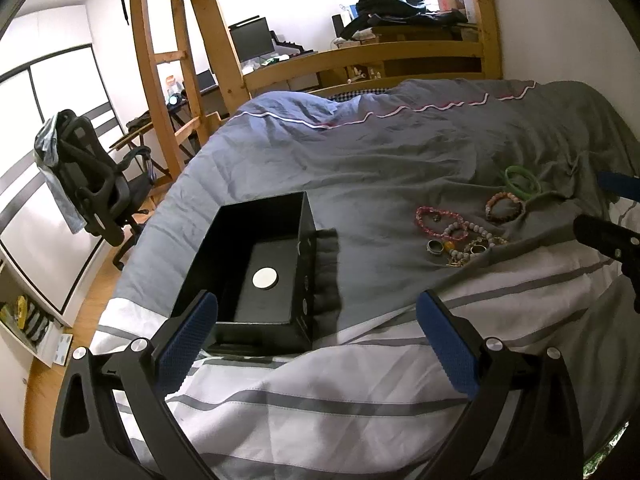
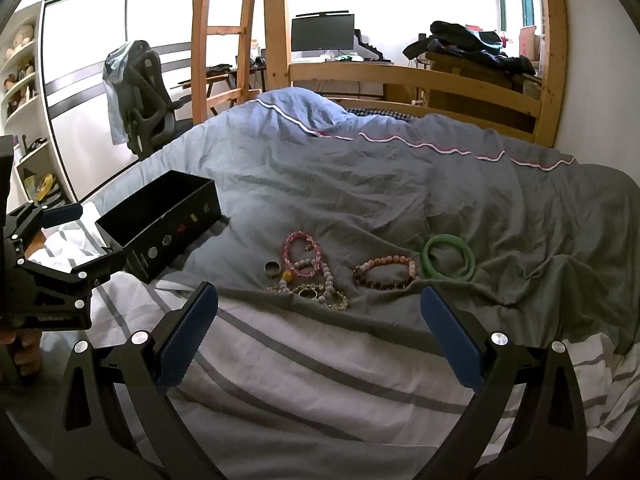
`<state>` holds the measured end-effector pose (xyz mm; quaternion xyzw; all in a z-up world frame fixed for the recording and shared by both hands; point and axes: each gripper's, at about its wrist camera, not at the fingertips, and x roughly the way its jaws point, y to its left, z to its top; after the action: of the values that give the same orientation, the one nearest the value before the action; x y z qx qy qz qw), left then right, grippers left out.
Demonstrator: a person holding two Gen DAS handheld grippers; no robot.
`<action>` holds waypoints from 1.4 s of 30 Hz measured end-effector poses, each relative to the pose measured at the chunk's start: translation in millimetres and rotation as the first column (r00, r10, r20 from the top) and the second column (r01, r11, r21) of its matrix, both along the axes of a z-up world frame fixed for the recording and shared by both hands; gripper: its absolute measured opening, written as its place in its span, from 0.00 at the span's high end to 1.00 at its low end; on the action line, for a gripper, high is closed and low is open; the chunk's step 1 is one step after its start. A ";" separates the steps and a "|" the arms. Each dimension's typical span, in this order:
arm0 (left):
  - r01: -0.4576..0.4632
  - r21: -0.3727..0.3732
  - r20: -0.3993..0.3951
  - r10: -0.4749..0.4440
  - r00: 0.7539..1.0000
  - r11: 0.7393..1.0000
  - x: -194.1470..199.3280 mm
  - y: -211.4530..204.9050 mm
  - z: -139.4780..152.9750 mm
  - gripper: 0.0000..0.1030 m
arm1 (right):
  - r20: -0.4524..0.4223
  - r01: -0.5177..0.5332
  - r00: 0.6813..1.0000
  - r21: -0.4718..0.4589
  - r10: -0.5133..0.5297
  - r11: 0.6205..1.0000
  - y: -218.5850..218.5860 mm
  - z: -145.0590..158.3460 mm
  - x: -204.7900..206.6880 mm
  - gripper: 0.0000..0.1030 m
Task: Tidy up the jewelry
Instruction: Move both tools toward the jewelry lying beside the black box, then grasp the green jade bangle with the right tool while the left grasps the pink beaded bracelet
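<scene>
Left tongs [image 1: 316, 320] are hanging wide open above the striped sheet, gripping nothing; the near corner of the black box [image 1: 256, 264] is sitting just ahead of the left pad. The box is lying open on the grey duvet [image 1: 360, 148], a round white disc [image 1: 265, 279] resting on its floor.

Right tongs [image 2: 318, 316] are also spread wide and holding nothing, hovering over the sheet's edge, just short of the jewelry.

Jewelry is lying on the duvet, right of the box and apart from it: pink bead bracelet [image 2: 302, 252], silver ring [image 2: 273, 268], a tangle of pale beads and gold pieces [image 2: 320, 292], brown bead bracelet [image 2: 384, 272], green bangle [image 2: 448, 262] at the far right, touching the brown one or nearly so.
</scene>
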<state>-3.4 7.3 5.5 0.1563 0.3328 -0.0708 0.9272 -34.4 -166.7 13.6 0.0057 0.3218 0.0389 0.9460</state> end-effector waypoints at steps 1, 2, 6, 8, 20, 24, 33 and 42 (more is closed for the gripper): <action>-0.002 -0.003 -0.002 0.002 1.000 1.000 0.5 0.6 0.0 0.04 | -0.003 0.000 1.000 -0.001 0.000 1.000 0.2 -1.2 0.0 0.03; -0.003 -0.006 -0.003 0.003 1.000 1.000 0.4 1.1 -0.1 0.04 | -0.004 0.000 1.000 -0.001 0.000 1.000 0.3 -1.6 0.0 0.03; -0.007 -0.010 -0.005 0.007 1.000 1.000 0.6 1.8 -0.1 0.04 | -0.007 -0.001 1.000 -0.003 0.001 1.000 0.6 -3.0 0.1 0.03; -0.006 -0.011 -0.005 0.006 1.000 1.000 0.4 1.9 -0.2 0.04 | -0.009 -0.002 1.000 -0.004 0.002 1.000 0.4 -2.6 0.1 0.03; -0.004 -0.010 -0.005 0.004 1.000 1.000 0.8 0.3 -1.2 0.04 | -0.016 -0.002 1.000 -0.007 0.002 1.000 0.6 -3.3 1.3 0.03; -0.001 -0.008 -0.007 0.001 1.000 1.000 0.7 -0.9 -2.4 0.04 | -0.016 -0.002 1.000 -0.007 0.002 1.000 0.6 -3.3 1.4 0.03; 0.024 -0.035 -0.029 -0.025 0.999 0.999 3.4 -4.4 -5.4 0.04 | -0.017 0.001 1.000 -0.005 -0.002 1.000 0.6 -3.2 2.2 0.03; 0.083 -0.091 -0.082 -0.090 0.993 0.992 25.7 -25.0 -18.3 0.04 | -0.013 0.069 0.997 -0.096 -0.071 0.993 -7.9 -4.7 17.2 0.03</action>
<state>22.3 -17.7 -12.7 0.1268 0.3620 -0.1321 0.9140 -17.2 -174.6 8.9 -0.0281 0.3305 -0.0099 0.9433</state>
